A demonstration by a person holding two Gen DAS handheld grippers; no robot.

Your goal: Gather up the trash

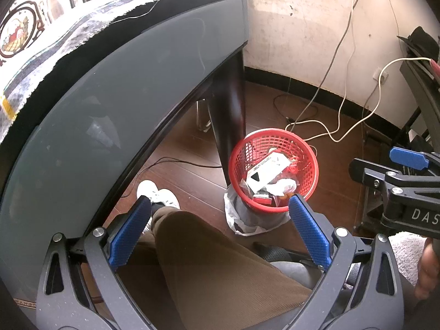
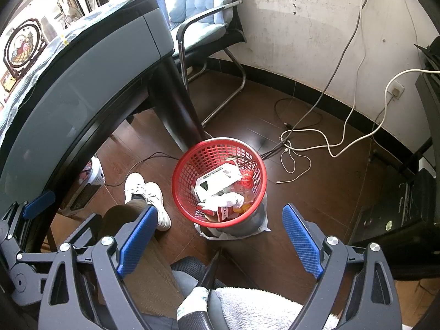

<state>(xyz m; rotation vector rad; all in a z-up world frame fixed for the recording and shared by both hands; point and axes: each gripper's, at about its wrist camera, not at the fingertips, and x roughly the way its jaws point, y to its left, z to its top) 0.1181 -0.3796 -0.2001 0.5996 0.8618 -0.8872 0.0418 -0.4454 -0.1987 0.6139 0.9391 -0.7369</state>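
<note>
While the person is sitting beside the grey-fronted worktop [image 2: 82,71], both grippers are hanging out over the lap and tilting down toward the dark wooden floor [image 2: 316,192]. The left gripper [image 1: 220,228] is standing with its blue textured pads [image 1: 309,231] spread wide and nothing between them, angling over a brown-trousered leg [image 1: 220,269]. The right gripper [image 2: 220,236] is likewise gaping, its blue pads [image 2: 301,240] well apart and holding nothing, and it is pointing down over the edge of the seat. In the left wrist view the right gripper is showing at the far right, reaching in from the side.

The red plastic mesh wastebasket [image 2: 189,165] is sitting on the floor just beside the dark leg of the worktop [image 2: 176,104], resting on a crumpled plastic bag [image 2: 261,225]. Inside it, a white flat carton with a black triangle mark [image 2: 217,178] is lying on top of crumpled white paper [image 2: 225,200] and red wrappers [image 2: 224,213]. A pair of white sneakers [image 2: 148,195] is resting on the floor to the basket's left, and pale cables [image 2: 343,137] are trailing along the floor beyond it, toward the stained white wall [image 2: 288,27]. A metal-framed chair with a light blue cushion [image 2: 200,5] is standing behind the worktop.
</note>
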